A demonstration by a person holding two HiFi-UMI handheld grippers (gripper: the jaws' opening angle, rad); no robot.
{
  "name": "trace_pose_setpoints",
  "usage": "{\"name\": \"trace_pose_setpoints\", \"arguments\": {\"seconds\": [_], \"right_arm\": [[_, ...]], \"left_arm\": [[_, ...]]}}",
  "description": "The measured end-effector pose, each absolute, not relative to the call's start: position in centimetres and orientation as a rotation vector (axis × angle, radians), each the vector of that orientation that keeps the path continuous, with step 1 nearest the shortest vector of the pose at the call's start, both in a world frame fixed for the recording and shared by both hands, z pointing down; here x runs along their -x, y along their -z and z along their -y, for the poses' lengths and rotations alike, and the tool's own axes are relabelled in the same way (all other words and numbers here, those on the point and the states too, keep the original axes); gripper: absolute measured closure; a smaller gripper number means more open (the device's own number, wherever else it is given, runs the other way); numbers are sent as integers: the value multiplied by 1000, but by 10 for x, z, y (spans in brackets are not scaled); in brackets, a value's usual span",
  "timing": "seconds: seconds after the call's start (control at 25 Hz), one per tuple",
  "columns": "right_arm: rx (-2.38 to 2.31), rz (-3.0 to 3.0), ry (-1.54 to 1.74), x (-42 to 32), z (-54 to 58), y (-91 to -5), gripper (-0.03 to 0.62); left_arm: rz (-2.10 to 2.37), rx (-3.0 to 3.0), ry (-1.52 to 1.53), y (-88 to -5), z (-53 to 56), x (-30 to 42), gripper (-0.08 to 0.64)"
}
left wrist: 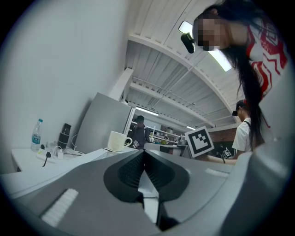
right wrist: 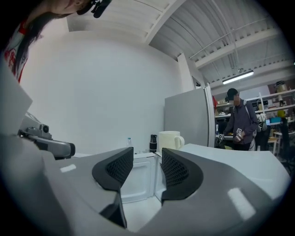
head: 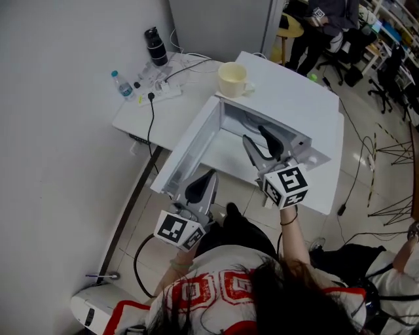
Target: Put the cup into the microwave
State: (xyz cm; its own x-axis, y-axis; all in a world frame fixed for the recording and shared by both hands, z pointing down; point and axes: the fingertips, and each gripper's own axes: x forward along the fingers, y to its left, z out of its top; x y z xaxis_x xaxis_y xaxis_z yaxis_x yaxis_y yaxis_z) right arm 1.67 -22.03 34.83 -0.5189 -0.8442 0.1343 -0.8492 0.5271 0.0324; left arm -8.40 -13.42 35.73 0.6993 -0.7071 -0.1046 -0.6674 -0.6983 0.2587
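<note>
A cream mug (head: 231, 80) stands upright on top of the white microwave (head: 304, 98), near its back left corner. The microwave's door (head: 190, 141) hangs open to the left and the cavity shows. My right gripper (head: 256, 136) is in front of the open cavity, open, with nothing between its fingers; in the right gripper view the mug (right wrist: 170, 139) sits beyond and above the right gripper (right wrist: 147, 159). My left gripper (head: 201, 183) is shut and empty by the door's near edge. In the left gripper view the mug (left wrist: 118, 140) is far off past the left gripper (left wrist: 144, 154).
Left of the microwave a white table (head: 141, 114) carries a water bottle (head: 122, 85), a black flask (head: 156, 46), a power strip (head: 165, 89) and cables. A person (head: 327, 19) and office chairs are at the back right. A white device (head: 91, 307) sits on the floor.
</note>
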Motion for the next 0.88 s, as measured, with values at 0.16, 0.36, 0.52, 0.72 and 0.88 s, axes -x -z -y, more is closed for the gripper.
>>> {"name": "trace_pose_setpoints", "arguments": {"seconds": [0.16,0.36,0.52,0.72,0.88], "right_arm": [[-1447,2643,-40,-19,246,-342,413],[-1424,2651,-39,-23,269,-341,408],[-1408,2650,-43,-24,284,-343,403],[-1379,2645,-44,-26,301,-346,400],[-1353,2641,-53,-26,315,-347,396]], "left_arm": [[1135,-2701,298,-355,152,80,571],[1141,-2712,290,-351,170,67,571],[1137,-2719,287,-348,182,58,571],[1132,-2724,280,-349,195,48,571],[1147,-2721,274,-350,205,46,571]]}}
